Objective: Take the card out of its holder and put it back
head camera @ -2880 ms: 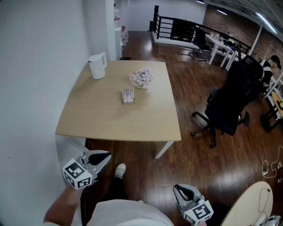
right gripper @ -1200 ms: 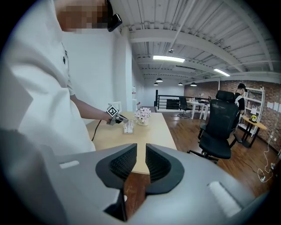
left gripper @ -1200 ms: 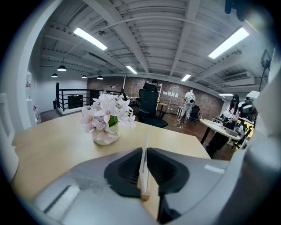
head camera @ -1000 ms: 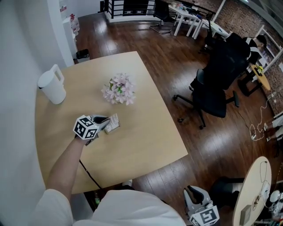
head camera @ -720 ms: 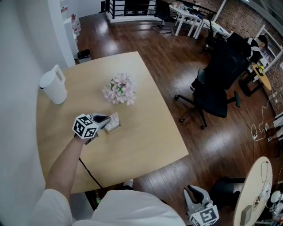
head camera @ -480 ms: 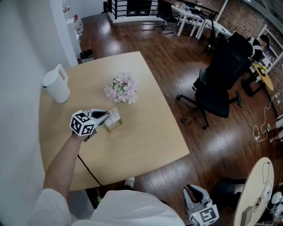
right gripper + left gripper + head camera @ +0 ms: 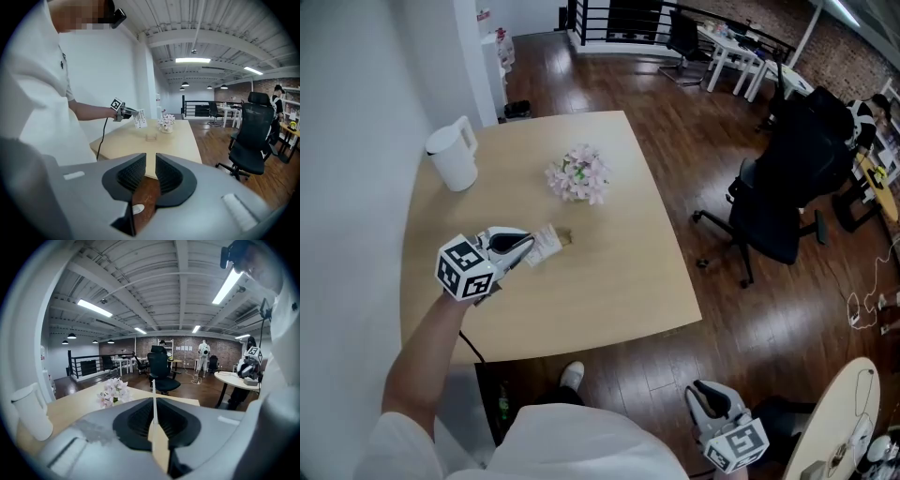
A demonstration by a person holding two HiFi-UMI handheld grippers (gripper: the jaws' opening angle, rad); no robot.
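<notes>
Pale wooden tabletop (image 7: pixel 609 272) fills center frame. Your left tongs (image 7: pixel 528 246) pinch the card (image 7: pixel 546 244), raised just left of its clear holder (image 7: pixel 566 237). Your right tongs (image 7: pixel 698 390), lower right above the floor, stand slightly spread and empty.

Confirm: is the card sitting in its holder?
No, the left gripper holds the card up in the air, clear of the empty holder on the table.

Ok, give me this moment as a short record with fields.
left tool: shut on the card, above the table
card: clear of the holder
holder: on the table, no card in it
right tool: low, off the table, jaws slightly apart, nothing between
also on table: white jug, flowers
</notes>
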